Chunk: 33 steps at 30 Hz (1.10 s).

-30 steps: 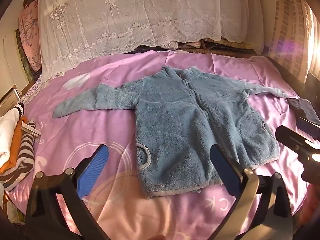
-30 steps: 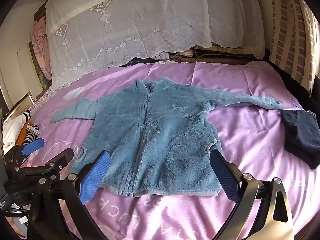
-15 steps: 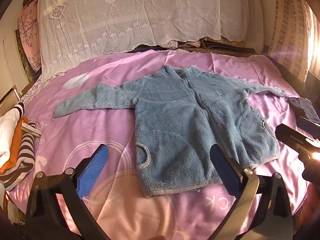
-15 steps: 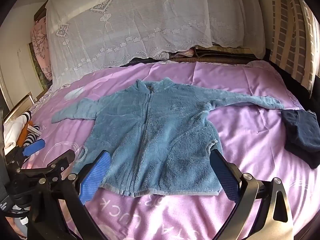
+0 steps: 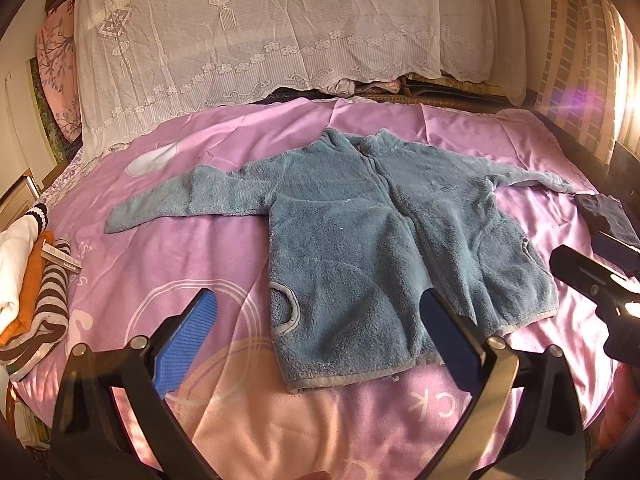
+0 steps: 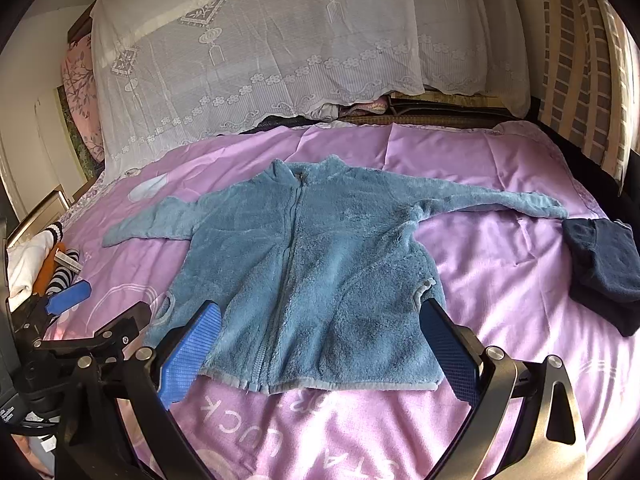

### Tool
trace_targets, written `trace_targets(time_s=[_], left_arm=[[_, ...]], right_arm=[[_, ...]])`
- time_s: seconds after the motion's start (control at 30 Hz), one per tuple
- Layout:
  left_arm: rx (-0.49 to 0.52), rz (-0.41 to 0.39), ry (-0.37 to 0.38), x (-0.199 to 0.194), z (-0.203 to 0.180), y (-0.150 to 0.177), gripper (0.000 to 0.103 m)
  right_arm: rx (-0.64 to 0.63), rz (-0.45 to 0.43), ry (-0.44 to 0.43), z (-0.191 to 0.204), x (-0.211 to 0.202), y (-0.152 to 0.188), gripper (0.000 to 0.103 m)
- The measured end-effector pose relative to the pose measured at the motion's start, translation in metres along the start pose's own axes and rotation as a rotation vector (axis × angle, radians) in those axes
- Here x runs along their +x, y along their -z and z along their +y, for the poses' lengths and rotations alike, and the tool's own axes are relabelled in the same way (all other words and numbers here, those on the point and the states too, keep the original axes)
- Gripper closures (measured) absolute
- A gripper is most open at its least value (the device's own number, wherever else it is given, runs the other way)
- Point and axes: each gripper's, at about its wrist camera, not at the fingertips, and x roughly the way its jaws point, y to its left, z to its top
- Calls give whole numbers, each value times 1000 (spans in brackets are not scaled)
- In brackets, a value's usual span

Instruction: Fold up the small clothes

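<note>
Both the left tool and right tool gape empty above a fluffy blue fleece jacket spread flat on satiny pink bedding.

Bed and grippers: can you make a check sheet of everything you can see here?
Surface: pink bedspread with white print, lightly creased.
Job's things: blue fleece jacket lies flat, zipped, both sleeves spread out; not yet folded.
Clutter: dark navy garment beside the jacket's sleeve tip; striped, orange and white clothes pile at the bed's other edge.
Grippers: left gripper open, empty; right gripper open, empty, both above the jacket's hem.
Cables: nothing seen.
Surroundings: white lace cover over bedding behind.
</note>
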Motion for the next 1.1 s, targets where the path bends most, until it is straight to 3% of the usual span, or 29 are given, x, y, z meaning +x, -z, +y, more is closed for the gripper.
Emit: trace_targets(time_s=[1.1], left_arm=[[0, 10, 2, 1, -6, 7, 4]], right_arm=[[4, 4, -3, 0, 1, 0, 3]])
